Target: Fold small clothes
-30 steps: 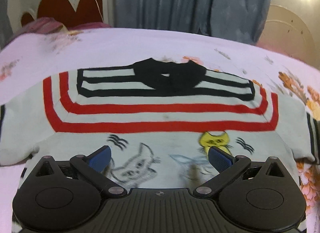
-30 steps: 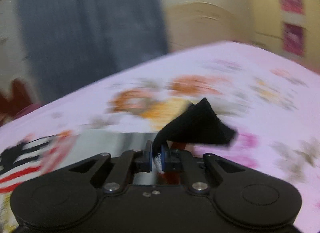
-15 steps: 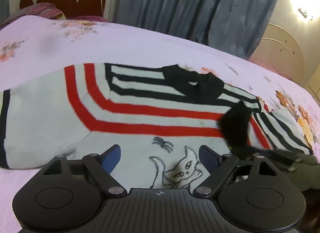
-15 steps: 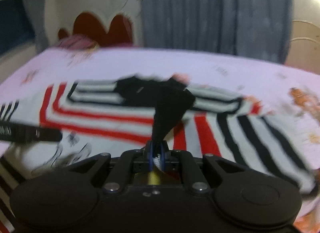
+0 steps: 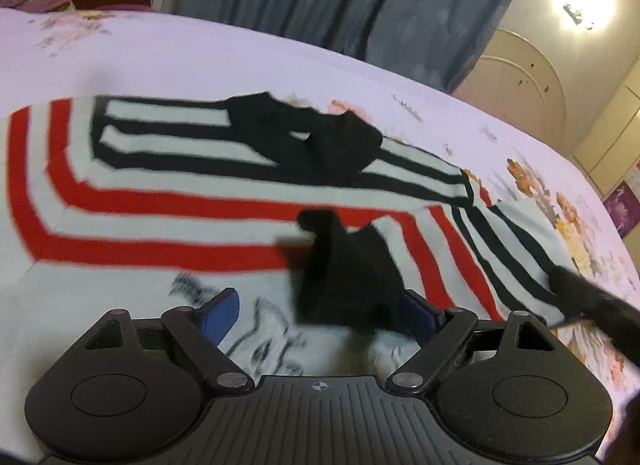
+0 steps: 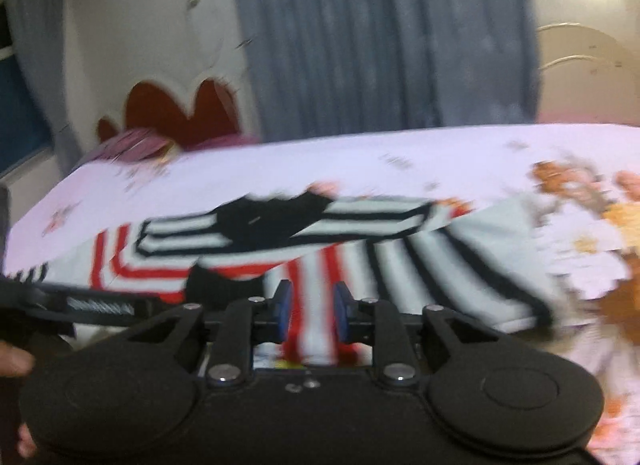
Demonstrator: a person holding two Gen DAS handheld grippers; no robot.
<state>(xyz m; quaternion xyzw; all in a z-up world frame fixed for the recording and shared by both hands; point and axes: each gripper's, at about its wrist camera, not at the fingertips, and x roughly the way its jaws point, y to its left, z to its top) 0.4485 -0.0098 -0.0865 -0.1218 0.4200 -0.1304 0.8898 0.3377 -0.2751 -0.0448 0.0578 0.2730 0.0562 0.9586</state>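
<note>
A small white sweater [image 5: 168, 221] with red and black stripes and a black collar [image 5: 316, 137] lies flat on the bed. Its right sleeve [image 5: 508, 249] is folded across the chest, and the black cuff [image 5: 348, 277] rests on the front. My left gripper [image 5: 316, 317] is open, with the cuff between its blue fingers. My right gripper [image 6: 312, 313] is open just above the folded sleeve [image 6: 432, 265], holding nothing. The sweater shows in the right wrist view [image 6: 168, 261] too.
The bed has a pink floral sheet [image 5: 200, 53]. A red heart-shaped headboard [image 6: 180, 113] and grey curtains [image 6: 380, 45] stand behind. The left gripper's body [image 6: 80, 305] shows at the left of the right wrist view.
My right gripper carried the black cuff from the right across the sweater, then opened and let it go on the chest. My left gripper stayed open and turned a little right.
</note>
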